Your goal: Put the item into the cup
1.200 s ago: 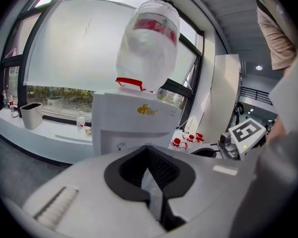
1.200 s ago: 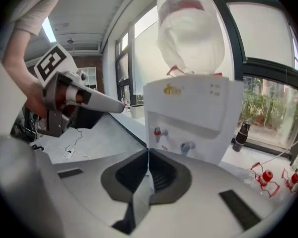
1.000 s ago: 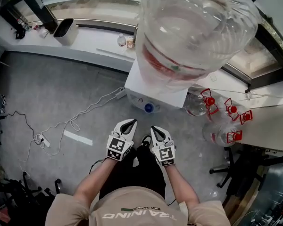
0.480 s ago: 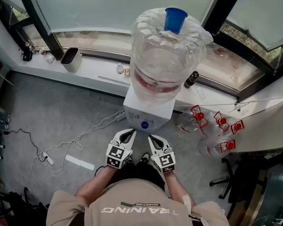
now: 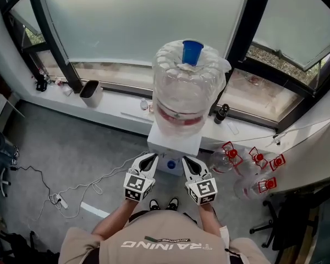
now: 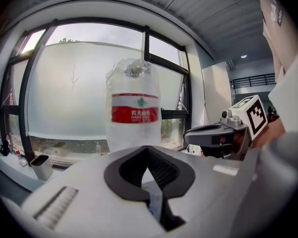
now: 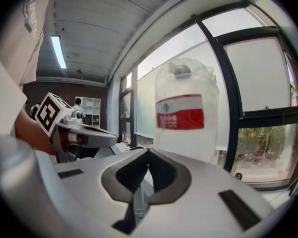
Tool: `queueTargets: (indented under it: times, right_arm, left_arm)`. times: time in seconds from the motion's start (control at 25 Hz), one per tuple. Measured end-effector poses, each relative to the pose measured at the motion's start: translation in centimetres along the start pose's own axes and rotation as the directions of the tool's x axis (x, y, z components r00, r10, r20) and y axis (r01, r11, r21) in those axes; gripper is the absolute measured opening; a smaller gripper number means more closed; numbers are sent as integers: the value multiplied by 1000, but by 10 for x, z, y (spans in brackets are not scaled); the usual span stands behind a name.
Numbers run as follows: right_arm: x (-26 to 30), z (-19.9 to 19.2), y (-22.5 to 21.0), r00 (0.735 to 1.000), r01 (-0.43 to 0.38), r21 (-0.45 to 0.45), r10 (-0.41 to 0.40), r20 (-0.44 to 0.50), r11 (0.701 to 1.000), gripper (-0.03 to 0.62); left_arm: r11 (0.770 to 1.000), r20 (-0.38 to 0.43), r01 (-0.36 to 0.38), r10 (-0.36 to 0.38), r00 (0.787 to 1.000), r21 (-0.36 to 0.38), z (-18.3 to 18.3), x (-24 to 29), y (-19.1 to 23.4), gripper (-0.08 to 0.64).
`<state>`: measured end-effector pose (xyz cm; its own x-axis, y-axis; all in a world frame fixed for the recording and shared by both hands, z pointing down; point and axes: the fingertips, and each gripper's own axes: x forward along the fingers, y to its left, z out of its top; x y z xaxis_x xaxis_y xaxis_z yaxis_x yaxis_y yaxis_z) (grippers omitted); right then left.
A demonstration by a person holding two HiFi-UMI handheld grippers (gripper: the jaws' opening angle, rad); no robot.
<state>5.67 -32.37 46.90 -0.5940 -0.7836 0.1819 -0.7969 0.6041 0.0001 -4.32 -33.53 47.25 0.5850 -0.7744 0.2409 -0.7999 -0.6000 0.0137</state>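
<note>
Holding left gripper [image 5: 150,158] and right gripper [image 5: 188,161] pinched together, empty, I see the blue plastic cup [image 5: 192,52] well beyond the fingers [image 6: 161,170], atop a clear water jug [image 5: 180,100].

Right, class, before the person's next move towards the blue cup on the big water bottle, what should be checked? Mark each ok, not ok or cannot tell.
1. Blue cup stands on top of the water bottle: ok.
2. Left gripper holds an item: not ok, jaws together, nothing between.
3. Right gripper holds an item: not ok, jaws together, nothing between.
4. Item to go in located: cannot tell, none stands out.
5. Cup's inside free: cannot tell.
6. Grippers up at the cup: not ok, both low, by the dispenser.
</note>
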Motion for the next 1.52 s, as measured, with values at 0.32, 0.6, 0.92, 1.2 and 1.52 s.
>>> queueTargets:
  times: [0.32, 0.6, 0.92, 1.2, 1.52]
  right_arm:
    - [0, 44, -14, 999, -20, -35, 22, 44, 999, 11]
    - [7, 74, -16, 996, -18, -106, 27, 86, 994, 11]
    - [11, 75, -13, 994, -2, -89, 12, 108, 996, 11]
    - [3, 75, -20, 994, 14, -85, -4, 109, 996, 11]
    - [-5, 78, -29, 994, 30, -100, -20, 105, 994, 9]
  left_arm:
    - [999, 59, -44, 42, 997, 20, 39, -2, 25, 8]
    - [998, 124, -58, 54, 991, 23, 70, 1, 34, 8]
    - [997, 139, -80, 79, 987, 5, 76, -2, 34, 8]
    - [997, 106, -74, 74, 992, -3, 66, -4, 30, 8]
    - [999, 127, -45, 41, 991, 23, 75, -1, 17, 8]
